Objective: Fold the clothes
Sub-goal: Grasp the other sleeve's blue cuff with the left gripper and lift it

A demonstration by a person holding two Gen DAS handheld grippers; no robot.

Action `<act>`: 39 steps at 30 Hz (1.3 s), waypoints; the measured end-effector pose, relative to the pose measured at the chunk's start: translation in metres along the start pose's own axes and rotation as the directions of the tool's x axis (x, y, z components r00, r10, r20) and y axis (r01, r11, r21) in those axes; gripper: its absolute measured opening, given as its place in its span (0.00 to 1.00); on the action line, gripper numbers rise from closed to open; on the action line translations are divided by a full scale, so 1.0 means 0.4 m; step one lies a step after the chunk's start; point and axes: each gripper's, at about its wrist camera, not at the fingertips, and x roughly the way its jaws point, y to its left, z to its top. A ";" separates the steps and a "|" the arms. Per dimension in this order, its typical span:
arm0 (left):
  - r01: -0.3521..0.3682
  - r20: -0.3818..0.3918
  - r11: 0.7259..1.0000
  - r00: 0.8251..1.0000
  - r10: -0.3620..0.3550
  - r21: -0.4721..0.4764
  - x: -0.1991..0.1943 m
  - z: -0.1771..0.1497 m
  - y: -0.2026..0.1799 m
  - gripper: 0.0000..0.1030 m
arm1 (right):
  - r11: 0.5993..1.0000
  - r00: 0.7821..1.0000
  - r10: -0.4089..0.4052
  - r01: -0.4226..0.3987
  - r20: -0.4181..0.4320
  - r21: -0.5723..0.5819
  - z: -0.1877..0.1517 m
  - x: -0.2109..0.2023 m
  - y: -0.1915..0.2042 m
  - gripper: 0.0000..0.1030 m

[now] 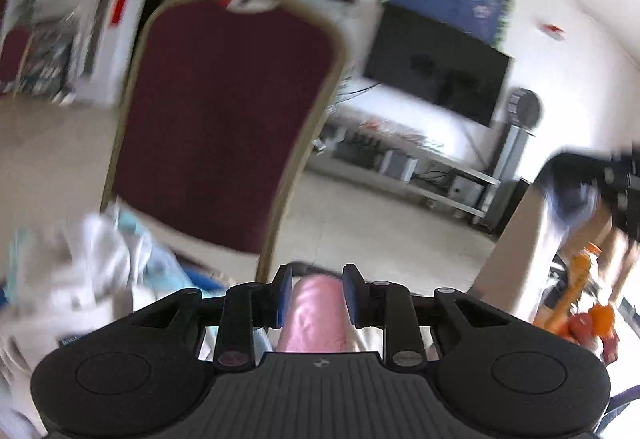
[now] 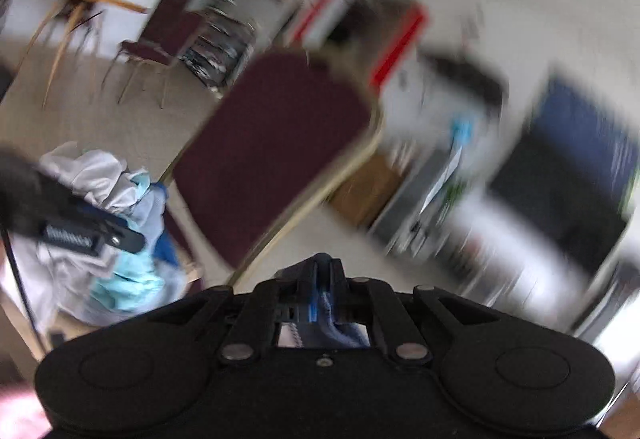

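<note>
In the left wrist view a pink garment [image 1: 316,315] fills the gap between the blue pads [image 1: 285,295] of my left gripper [image 1: 318,293], which is shut on a thick fold of it. My right gripper [image 2: 324,279] is shut on a blue-grey garment [image 2: 336,331] that bunches behind its fingers. In the left wrist view that right gripper [image 1: 616,175] shows at the far right, held high, with dark blue cloth [image 1: 572,199] hanging from it. The left gripper [image 2: 120,235] crosses the left side of the right wrist view. Both views are blurred by motion.
A maroon chair [image 1: 224,119] with a gold frame stands straight ahead. A pile of white and light-blue clothes [image 1: 100,251] lies low at the left. A television [image 1: 436,71], a low bench, a cardboard box [image 1: 516,251] and orange bottles [image 1: 580,279] are to the right.
</note>
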 end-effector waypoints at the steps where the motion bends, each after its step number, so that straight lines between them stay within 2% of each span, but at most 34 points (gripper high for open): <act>1: 0.025 0.013 0.999 1.000 -0.025 0.030 -0.020 0.010 -0.015 0.28 | 0.999 0.999 -0.026 0.027 0.028 -0.028 0.010 -0.032 -0.016 0.05; 2: 0.051 0.018 0.997 0.998 -0.052 0.053 -0.035 0.020 -0.031 0.29 | 0.998 0.998 -0.042 0.044 0.053 -0.042 0.018 -0.063 -0.033 0.05; 4: 0.129 0.020 0.986 0.991 -0.131 0.102 -0.063 0.038 -0.066 0.32 | 1.000 0.997 -0.023 0.023 0.077 -0.001 0.021 -0.104 -0.068 0.05; 6: 0.220 0.001 0.964 0.975 -0.223 0.152 -0.077 0.044 -0.101 0.36 | 0.999 0.996 0.015 -0.018 0.083 0.040 0.017 -0.131 -0.089 0.05; 8: 0.281 -0.028 0.938 0.959 -0.281 0.202 -0.084 0.043 -0.136 0.37 | 0.995 0.994 0.066 -0.071 0.082 0.067 0.009 -0.150 -0.096 0.05; 12: 0.286 -0.031 0.916 0.957 -0.290 0.282 -0.109 0.033 -0.204 0.38 | 0.991 0.990 0.125 -0.128 0.068 0.040 0.010 -0.161 -0.075 0.05; 14: 0.259 -0.031 0.901 0.964 -0.265 0.349 -0.108 0.023 -0.241 0.38 | 0.987 0.986 0.157 -0.159 0.062 0.018 0.019 -0.162 -0.061 0.05; 18: 0.230 -0.060 0.871 0.972 -0.227 0.435 -0.082 0.011 -0.263 0.37 | 0.971 0.968 0.238 -0.236 0.078 -0.039 0.049 -0.185 -0.021 0.05; 20: 0.250 -0.072 0.864 0.967 -0.244 0.436 -0.076 0.014 -0.242 0.35 | 0.961 0.959 0.273 -0.268 0.079 -0.067 0.059 -0.193 -0.006 0.05; 21: 0.261 -0.078 0.861 0.964 -0.253 0.437 -0.074 0.016 -0.232 0.32 | 0.958 0.956 0.284 -0.278 0.076 -0.075 0.059 -0.194 0.000 0.05; 23: 0.289 -0.089 0.858 0.957 -0.278 0.424 -0.070 0.018 -0.210 0.13 | 0.950 0.950 0.304 -0.298 0.072 -0.090 0.060 -0.196 0.011 0.05; 24: 0.299 -0.092 0.858 0.954 -0.287 0.418 -0.067 0.020 -0.199 0.09 | 0.947 0.947 0.315 -0.308 0.069 -0.097 0.060 -0.197 0.017 0.05; 26: 0.237 -0.062 0.890 0.971 -0.231 0.389 -0.056 0.036 -0.176 0.04 | 0.938 0.940 0.335 -0.327 0.064 -0.112 0.061 -0.200 0.028 0.06; 28: 0.174 -0.034 0.918 0.984 -0.173 0.357 -0.045 0.052 -0.152 0.03 | 0.932 0.934 0.351 -0.342 0.061 -0.120 0.062 -0.201 0.037 0.06; 30: 0.110 -0.007 0.940 0.993 -0.114 0.323 -0.033 0.068 -0.128 0.04 | 0.939 0.938 0.340 -0.333 0.073 -0.087 0.066 -0.195 0.032 0.09; 31: 0.078 0.005 0.949 0.997 -0.083 0.306 -0.028 0.076 -0.116 0.03 | 0.946 0.942 0.323 -0.320 0.089 -0.047 0.069 -0.197 0.021 0.15; 32: 0.046 0.017 0.957 0.998 -0.053 0.288 -0.022 0.084 -0.104 0.04 | 0.956 0.952 0.290 -0.292 0.102 0.012 0.072 -0.202 0.003 0.28; 34: -0.019 0.038 0.968 0.999 0.009 0.250 -0.011 0.100 -0.081 0.04 | 0.966 0.978 0.177 -0.194 0.111 0.171 0.070 -0.217 -0.043 0.40; 35: -0.051 0.048 0.972 0.998 0.041 0.230 -0.005 0.108 -0.069 0.04 | 0.954 0.986 0.125 -0.149 0.107 0.259 0.066 -0.223 -0.067 0.42; 36: -0.082 0.056 0.974 0.996 0.071 0.212 0.001 0.115 -0.056 0.04 | 0.926 0.991 0.088 -0.117 0.096 0.358 0.054 -0.225 -0.094 0.44; 37: -0.101 0.051 0.973 0.994 0.092 0.207 0.017 0.113 -0.035 0.04 | 0.887 0.994 0.068 -0.097 0.082 0.451 0.038 -0.226 -0.120 0.46; 39: -0.139 0.039 0.971 0.990 0.134 0.197 0.049 0.108 0.006 0.04 | 0.784 0.994 0.093 -0.111 0.060 0.611 -0.009 -0.222 -0.162 0.46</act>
